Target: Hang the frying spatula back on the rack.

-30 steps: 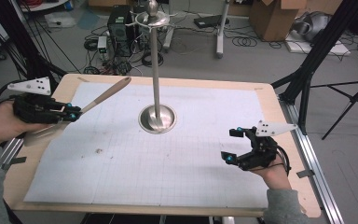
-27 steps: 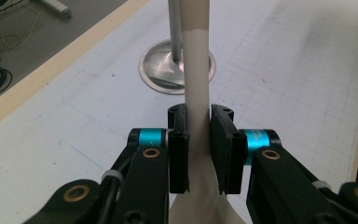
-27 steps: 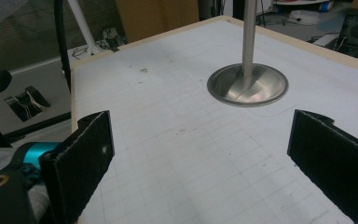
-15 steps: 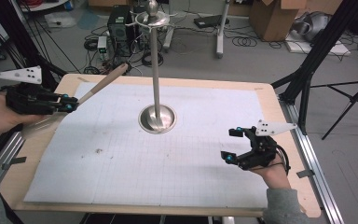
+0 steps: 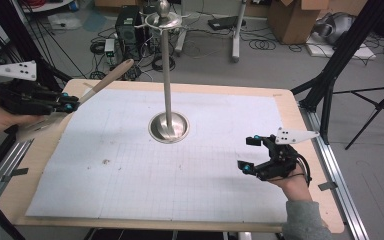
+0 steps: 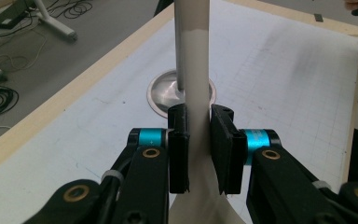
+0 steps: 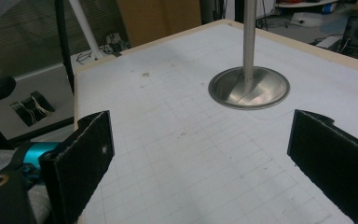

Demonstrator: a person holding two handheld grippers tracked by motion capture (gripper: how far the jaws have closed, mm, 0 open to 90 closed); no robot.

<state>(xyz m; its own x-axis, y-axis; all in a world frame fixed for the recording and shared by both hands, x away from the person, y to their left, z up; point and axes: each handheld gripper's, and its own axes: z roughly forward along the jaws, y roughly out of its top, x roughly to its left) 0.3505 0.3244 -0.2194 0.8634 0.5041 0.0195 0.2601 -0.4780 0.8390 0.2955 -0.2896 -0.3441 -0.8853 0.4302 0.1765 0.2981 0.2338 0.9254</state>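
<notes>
1 wooden spatula (image 5: 102, 84), pinched at the neck between the pressed pads (image 6: 179, 144) of the left gripper (image 5: 70, 103), held clear of the table (image 5: 280, 100) with its handle angled up toward the metal stand (image 5: 167, 80), probably for hanging there. 1 right gripper (image 5: 247, 154), jaws spread and holding nothing, rests near the table's right edge, likely kept in reserve.

A metal stand (image 5: 167, 75) is seen upright between the left gripper (image 5: 71, 103) and the right gripper (image 5: 247, 154), its round base set on a white gridded sheet (image 5: 130, 175). The sheet is spread over a wooden table (image 5: 307, 145) beneath both grippers. Beyond the stand, cables (image 5: 260, 44), a black computer case (image 5: 128, 22) and cardboard boxes (image 5: 290, 20) are scattered on the floor. A black tripod (image 5: 340, 65) is placed beyond the right gripper.
</notes>
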